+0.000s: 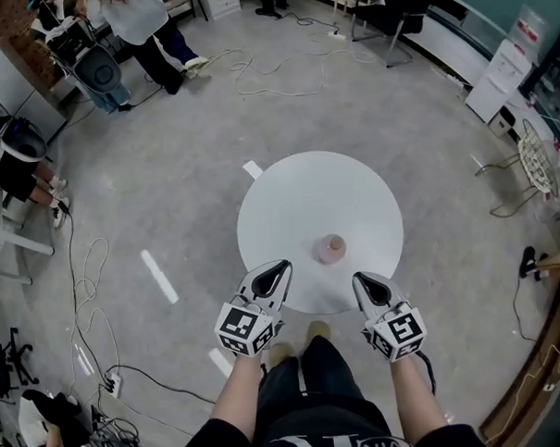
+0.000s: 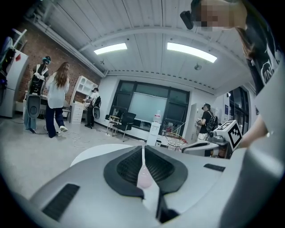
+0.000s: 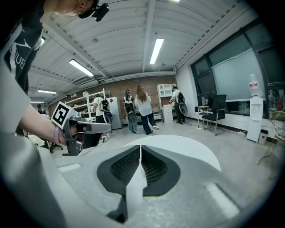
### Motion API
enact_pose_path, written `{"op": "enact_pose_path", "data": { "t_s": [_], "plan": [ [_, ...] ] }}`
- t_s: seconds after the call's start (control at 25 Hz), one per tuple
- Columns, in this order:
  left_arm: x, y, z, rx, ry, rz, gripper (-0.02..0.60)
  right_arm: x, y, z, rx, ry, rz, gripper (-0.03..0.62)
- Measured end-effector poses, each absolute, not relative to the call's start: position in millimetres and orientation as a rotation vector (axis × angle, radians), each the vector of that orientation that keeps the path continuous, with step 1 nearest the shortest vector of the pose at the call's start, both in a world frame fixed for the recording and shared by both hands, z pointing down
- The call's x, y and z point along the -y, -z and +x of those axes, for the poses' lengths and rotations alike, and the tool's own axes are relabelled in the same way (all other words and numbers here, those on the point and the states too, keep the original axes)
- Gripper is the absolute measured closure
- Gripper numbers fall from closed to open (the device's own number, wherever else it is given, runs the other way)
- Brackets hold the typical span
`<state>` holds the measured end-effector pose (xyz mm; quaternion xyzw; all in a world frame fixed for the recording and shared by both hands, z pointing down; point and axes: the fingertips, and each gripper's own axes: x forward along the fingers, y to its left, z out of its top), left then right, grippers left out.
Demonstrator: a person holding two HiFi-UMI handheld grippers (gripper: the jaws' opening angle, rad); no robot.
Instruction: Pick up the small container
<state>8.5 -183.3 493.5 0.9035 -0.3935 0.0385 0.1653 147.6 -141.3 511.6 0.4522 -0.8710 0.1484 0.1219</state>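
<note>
A small pink container [image 1: 332, 249] stands upright on the round white table [image 1: 302, 194], near its front edge. My left gripper [image 1: 282, 264] hovers over the table's near rim, just left of the container, with its jaws together and nothing held. In the left gripper view a pink sliver of the container [image 2: 144, 177] shows through the slit of the shut jaws. My right gripper [image 1: 359, 278] is at the rim, right of and nearer than the container, also shut and empty. In the right gripper view its jaws [image 3: 140, 148] meet in front of the table [image 3: 182, 144].
Cables [image 1: 89, 300] and white tape marks [image 1: 159, 275] lie on the grey floor at the left. People [image 1: 146, 25] and equipment stand at the far left. A wire chair [image 1: 532, 161] is at the right. My legs [image 1: 305, 374] are below the table's near edge.
</note>
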Motion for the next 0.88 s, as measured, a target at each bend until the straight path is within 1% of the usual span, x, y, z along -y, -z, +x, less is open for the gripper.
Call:
{"op": "enact_pose_path", "data": {
  "t_s": [0.56, 0.88],
  "plan": [
    [208.1, -525.0, 36.0, 1.194, -0.136, 2.517, 0.557, 179.1, -548.4, 157.5, 2.567, -0.441, 1.168, 0.579],
    [208.3, -550.7, 48.8, 1.17, -0.173, 2.49, 0.557, 193.6, -572.3, 156.7, 2.557, -0.436, 1.131, 0.559]
  ]
}}
